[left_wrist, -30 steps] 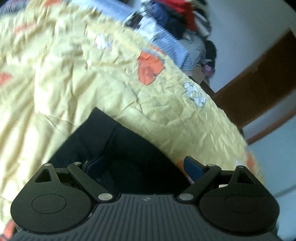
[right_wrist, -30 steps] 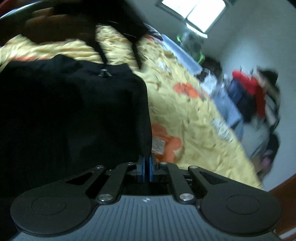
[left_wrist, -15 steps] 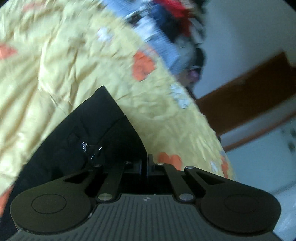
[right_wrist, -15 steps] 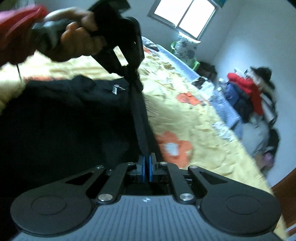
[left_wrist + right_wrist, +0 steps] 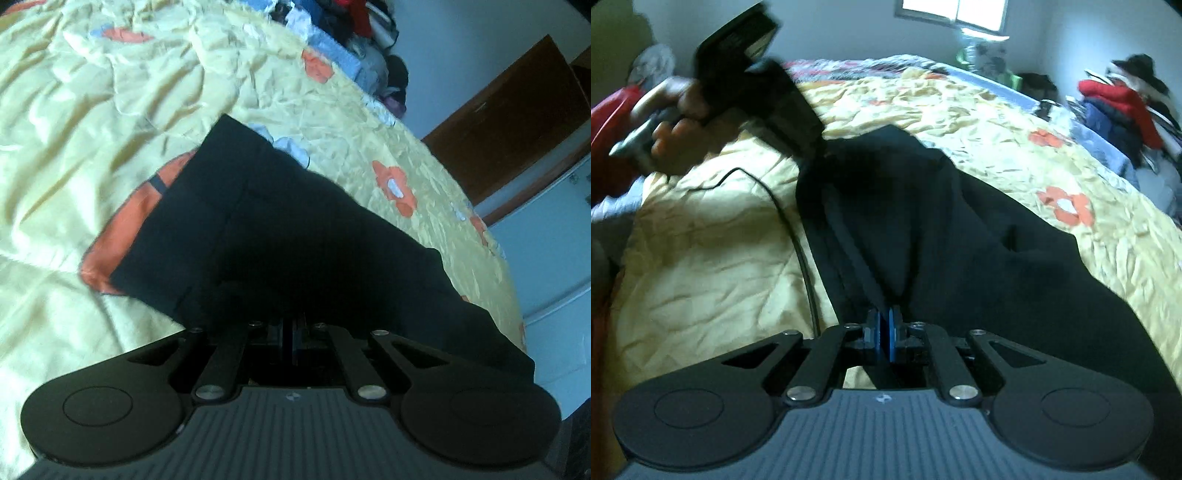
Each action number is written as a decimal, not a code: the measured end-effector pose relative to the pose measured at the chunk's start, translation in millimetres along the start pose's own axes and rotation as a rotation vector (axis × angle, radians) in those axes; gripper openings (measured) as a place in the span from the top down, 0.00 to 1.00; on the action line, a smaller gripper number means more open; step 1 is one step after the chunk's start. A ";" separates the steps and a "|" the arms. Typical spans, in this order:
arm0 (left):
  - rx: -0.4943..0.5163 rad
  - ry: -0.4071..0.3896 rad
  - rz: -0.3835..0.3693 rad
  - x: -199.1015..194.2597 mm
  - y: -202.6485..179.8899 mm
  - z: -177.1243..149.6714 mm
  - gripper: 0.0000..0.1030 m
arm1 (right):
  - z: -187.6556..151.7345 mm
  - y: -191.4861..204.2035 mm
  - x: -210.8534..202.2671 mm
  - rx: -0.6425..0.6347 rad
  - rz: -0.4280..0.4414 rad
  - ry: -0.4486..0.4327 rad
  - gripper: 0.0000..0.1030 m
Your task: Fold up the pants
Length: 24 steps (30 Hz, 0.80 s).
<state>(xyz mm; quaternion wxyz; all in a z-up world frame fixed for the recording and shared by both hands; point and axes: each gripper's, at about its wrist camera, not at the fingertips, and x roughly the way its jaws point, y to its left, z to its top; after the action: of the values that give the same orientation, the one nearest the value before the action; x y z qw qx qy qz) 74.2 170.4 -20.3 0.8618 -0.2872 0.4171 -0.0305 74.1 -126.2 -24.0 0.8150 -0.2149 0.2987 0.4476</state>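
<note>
The black pants (image 5: 295, 221) hang from my left gripper (image 5: 288, 332), which is shut on their fabric, and trail over the yellow bedspread (image 5: 92, 147). In the right wrist view my right gripper (image 5: 884, 332) is shut, its blue pads (image 5: 873, 330) pinching a dark edge of the pants (image 5: 960, 221). The cloth stretches from there up to the left gripper (image 5: 816, 147), held by a person's hand (image 5: 672, 122) at the upper left. The far part of the pants lies rumpled on the bed.
A black cable (image 5: 798, 240) runs across the bedspread (image 5: 701, 258) left of the pants. A pile of clothes (image 5: 1119, 103) stands at the far right, beyond the bed. A brown wooden door (image 5: 517, 122) is behind the bed's edge.
The left gripper's jaws closed on the pants' edge. Both grippers then swept across the bed with the cloth, so the pants now stretch between them, and the right view has rolled.
</note>
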 end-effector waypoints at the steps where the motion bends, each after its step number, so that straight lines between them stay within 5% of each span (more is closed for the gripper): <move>1: 0.013 -0.009 0.004 -3.8 -0.9 -1.0 0.97 | 0.3 -0.1 -2.3 0.018 -0.002 -0.012 0.96; 10: 0.117 -0.049 0.094 2.4 -5.8 -13.8 0.92 | -10.3 14.9 0.3 0.067 0.007 -0.016 0.92; 11: 0.147 -0.052 0.115 1.2 -9.7 -15.3 0.80 | -10.9 13.2 0.3 0.096 0.007 -0.022 0.88; 13: 0.194 -0.052 0.137 -4.2 -14.4 -18.1 0.76 | -15.4 14.0 -4.1 0.133 0.014 -0.043 0.79; 18: 0.258 -0.075 0.227 -28.8 -21.1 -23.2 0.59 | -35.2 21.2 -59.2 0.111 -0.056 -0.115 0.77; 20: 0.296 -0.107 0.255 -37.8 -29.3 -24.4 0.58 | -53.7 1.0 -87.9 0.226 -0.135 -0.165 0.68; 23: 0.397 -0.156 0.259 -46.0 -56.6 -29.0 0.52 | -93.3 -45.0 -122.8 0.484 -0.373 -0.179 0.43; 24: 0.428 -0.170 0.246 -46.7 -68.1 -31.6 0.48 | -108.9 -63.3 -133.8 0.603 -0.462 -0.175 0.43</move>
<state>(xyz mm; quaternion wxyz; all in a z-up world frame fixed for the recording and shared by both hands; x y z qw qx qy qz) 33.3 112.5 32.5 0.9320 -0.0469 0.3592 0.0113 40.0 -306.0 -7.2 0.9434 0.0118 0.2898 0.1611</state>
